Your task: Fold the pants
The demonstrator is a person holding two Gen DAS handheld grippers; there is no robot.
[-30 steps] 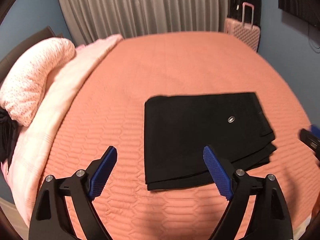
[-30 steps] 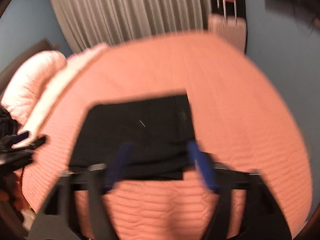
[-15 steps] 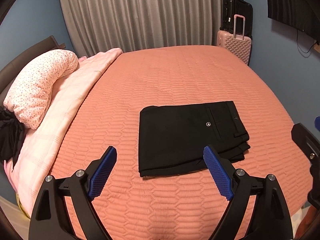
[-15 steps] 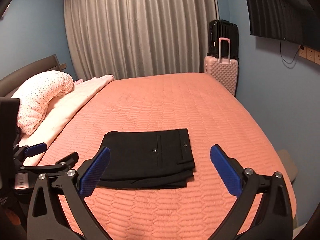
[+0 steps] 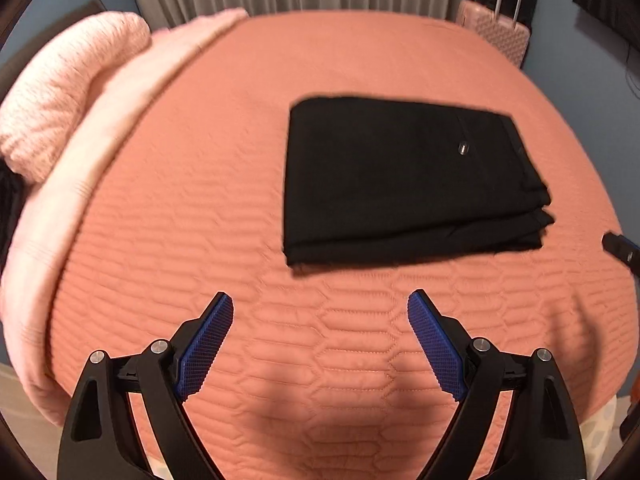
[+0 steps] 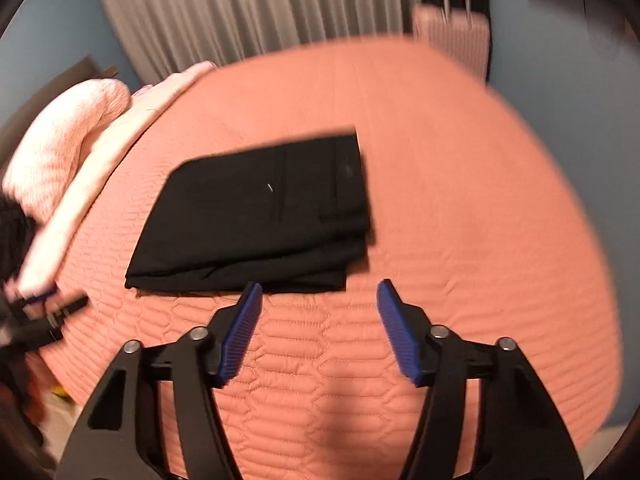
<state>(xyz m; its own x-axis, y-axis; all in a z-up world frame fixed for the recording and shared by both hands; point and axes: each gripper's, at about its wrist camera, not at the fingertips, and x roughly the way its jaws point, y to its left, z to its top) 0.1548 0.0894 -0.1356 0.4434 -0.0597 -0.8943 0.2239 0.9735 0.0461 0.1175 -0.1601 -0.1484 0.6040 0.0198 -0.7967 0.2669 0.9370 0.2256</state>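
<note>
Black pants [image 5: 404,176] lie folded into a flat rectangle on the orange quilted bed [image 5: 224,216], a small metal button showing on top. My left gripper [image 5: 320,300] hovers open over bare quilt just short of the pants' near edge, nothing between its blue pads. In the right wrist view the same pants [image 6: 260,216] lie just beyond my right gripper [image 6: 320,286], whose jaws are closing with only quilt between them. The right gripper's tip [image 5: 622,248] shows at the left view's right edge, and the left gripper [image 6: 44,312] shows at the right view's left edge.
A pink speckled pillow [image 5: 68,88] and a pale pink blanket [image 5: 80,184] lie along the bed's left side. A pink suitcase [image 6: 452,40] stands by grey curtains [image 6: 248,12] at the far end. The bed's near edge [image 6: 320,452] drops off below the grippers.
Both grippers have dropped back down toward the bed after a brief rise, so the pants loom larger. The right gripper's jaws stand narrower than half a second ago.
</note>
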